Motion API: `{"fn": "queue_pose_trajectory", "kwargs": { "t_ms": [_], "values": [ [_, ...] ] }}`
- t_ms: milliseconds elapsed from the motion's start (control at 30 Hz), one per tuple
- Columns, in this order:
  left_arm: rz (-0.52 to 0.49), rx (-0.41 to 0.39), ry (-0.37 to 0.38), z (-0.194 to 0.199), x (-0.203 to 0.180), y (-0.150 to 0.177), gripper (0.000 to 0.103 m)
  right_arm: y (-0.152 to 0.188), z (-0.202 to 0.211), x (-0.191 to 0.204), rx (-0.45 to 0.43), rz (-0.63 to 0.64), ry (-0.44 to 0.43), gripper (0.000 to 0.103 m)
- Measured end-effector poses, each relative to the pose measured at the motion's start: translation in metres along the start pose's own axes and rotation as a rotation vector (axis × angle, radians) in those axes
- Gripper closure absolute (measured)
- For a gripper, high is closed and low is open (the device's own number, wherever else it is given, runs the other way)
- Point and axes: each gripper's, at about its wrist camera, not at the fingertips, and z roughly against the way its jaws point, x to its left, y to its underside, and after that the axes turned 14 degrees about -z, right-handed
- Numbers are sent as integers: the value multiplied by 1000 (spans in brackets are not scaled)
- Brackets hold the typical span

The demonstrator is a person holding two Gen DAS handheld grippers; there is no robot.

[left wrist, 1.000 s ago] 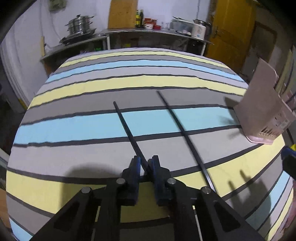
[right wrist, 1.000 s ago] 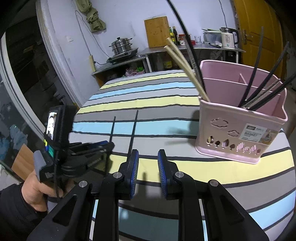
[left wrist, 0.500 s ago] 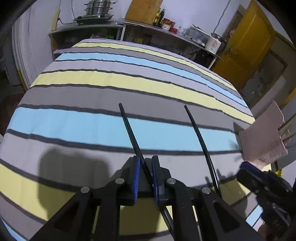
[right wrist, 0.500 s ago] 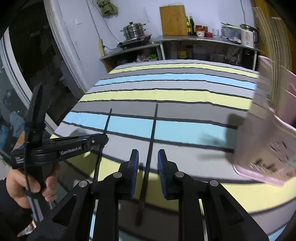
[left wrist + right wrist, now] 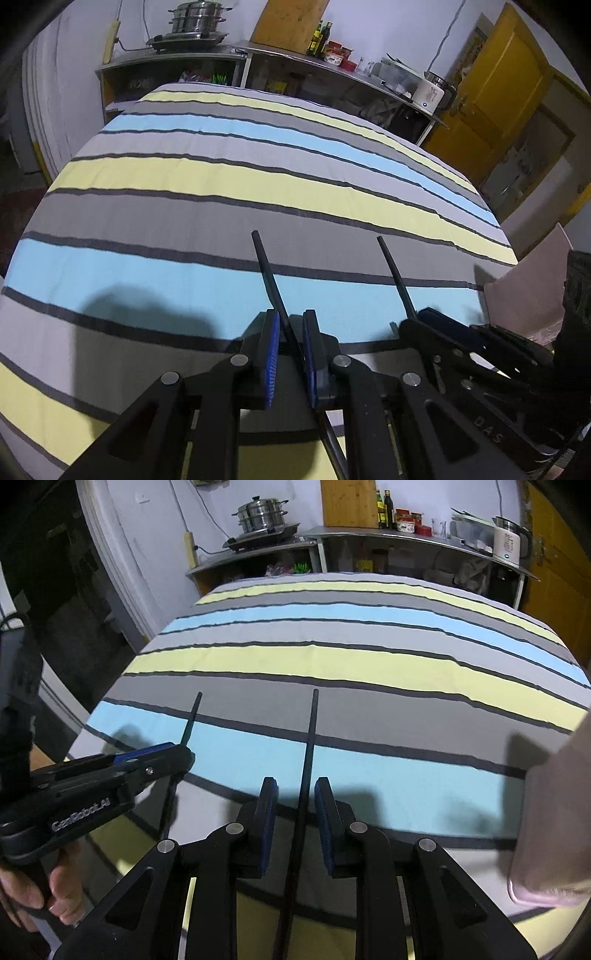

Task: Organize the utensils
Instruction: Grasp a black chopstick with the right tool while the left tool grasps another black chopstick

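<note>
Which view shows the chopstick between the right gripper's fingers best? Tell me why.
Right wrist view: the chopstick shows nearly whole, between the fingers of the open right gripper. The left wrist view shows only its far end; the gripper hides the rest.

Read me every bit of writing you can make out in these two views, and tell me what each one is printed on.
"GenRobot.AI": white letters on the side of the left tongs, seen from the right wrist view.
"DAS": embossed on the body of the right tongs, seen from the left wrist view; possibly part of a longer word.
Labels on the bottles and jars on the back counter: too small to read.
</note>
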Motion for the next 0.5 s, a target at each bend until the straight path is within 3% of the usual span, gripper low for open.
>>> {"fn": "queue_pose_trajectory", "kwargs": {
  "t_ms": [167,267,500],
  "values": [
    [-37,3,-50,0,-9,2,91,-2,-3,5,-14,33,27,82],
    [-40,14,-58,1,-11,1,91,-3,-4,6,-18,51,60,94],
    [-10,30,-15,4,-5,1,95,-6,7,1,-12,21,31,97]
  ]
}}
